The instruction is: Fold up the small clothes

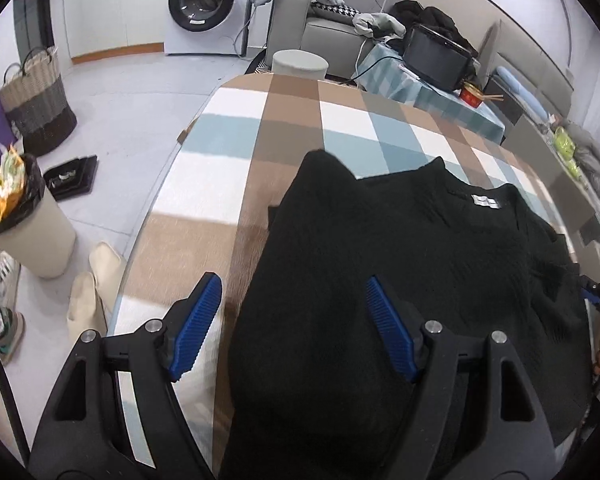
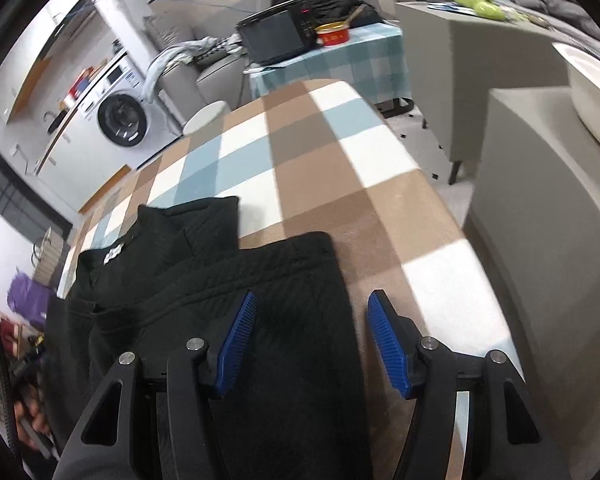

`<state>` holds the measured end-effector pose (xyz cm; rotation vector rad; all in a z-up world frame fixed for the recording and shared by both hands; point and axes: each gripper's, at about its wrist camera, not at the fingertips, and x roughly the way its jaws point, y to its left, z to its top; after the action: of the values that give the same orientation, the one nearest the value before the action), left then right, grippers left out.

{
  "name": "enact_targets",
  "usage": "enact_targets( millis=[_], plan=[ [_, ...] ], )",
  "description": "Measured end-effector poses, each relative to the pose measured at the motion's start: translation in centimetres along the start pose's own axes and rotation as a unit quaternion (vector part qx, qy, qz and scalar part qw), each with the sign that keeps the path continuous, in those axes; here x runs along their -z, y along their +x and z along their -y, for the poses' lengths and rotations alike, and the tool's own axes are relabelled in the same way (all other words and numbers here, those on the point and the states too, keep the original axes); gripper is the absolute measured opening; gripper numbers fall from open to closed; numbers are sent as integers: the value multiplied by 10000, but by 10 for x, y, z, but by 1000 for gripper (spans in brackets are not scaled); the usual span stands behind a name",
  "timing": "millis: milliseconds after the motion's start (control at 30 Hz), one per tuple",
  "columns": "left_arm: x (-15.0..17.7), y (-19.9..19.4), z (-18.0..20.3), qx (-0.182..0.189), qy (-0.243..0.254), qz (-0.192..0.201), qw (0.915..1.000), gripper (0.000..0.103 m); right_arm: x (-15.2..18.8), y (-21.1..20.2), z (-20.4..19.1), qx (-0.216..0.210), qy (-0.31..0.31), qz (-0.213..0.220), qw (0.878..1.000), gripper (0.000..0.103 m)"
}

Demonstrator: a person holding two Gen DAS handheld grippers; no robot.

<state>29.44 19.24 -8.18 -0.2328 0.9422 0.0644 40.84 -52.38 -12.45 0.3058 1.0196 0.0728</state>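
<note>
Hovering with jaws apart, left gripper (image 1: 294, 328) and right gripper (image 2: 312, 344) straddled opposite side edges of the black sweater (image 1: 400, 264), lying flat near the counter's (image 1: 228, 152) near edge, collar pointing away.

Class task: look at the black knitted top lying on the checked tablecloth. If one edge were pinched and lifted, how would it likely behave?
The black knitted top would probably flop and drape, since its folded sleeves lie limp and flat. Its textured knit looks thick, so likely not slippery. On the checked tablecloth, pushing it may bunch it rather than slide it.
</note>
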Motion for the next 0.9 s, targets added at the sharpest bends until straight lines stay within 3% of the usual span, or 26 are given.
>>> enact_targets(
  millis=[33, 100, 167, 233, 300, 633, 767, 900],
  plan=[
    [-3, 3, 2, -47, 54, 7, 10000, 69, 0, 2, -3, 25, -98, -11, 9999, 60],
    [-9, 9, 6, -63, 133, 9, 9999, 45, 0, 3, -8, 78, -264, -28, 9996, 58],
    [-11, 11, 8, -45, 198, 58, 9998, 25, 1, 5, -13, 77, -429, -35, 9990, 42],
    [-10, 7, 9, -57, 220, 168, 9996, 17, 2, 7, -17, 187, -615, -33, 9979, 15],
    [-9, -1, 6, 28, 146, 307, 9994, 9, 3, 2, -17, 141, -636, 65, 9979, 8],
    [4, -82, -15, 629, -229, 1245, 9900, 5, 4, -73, -41, -111, -1123, 1305, 9850, 7],
    [6, -106, -24, 643, -300, 1512, 9860, 5, -2, -90, -57, -140, -1216, 1674, 9782, 6],
    [-4, -104, -35, 590, -452, 1567, 9849, 5, -24, -81, -66, -100, -1015, 1856, 9773, 6]
  ],
)
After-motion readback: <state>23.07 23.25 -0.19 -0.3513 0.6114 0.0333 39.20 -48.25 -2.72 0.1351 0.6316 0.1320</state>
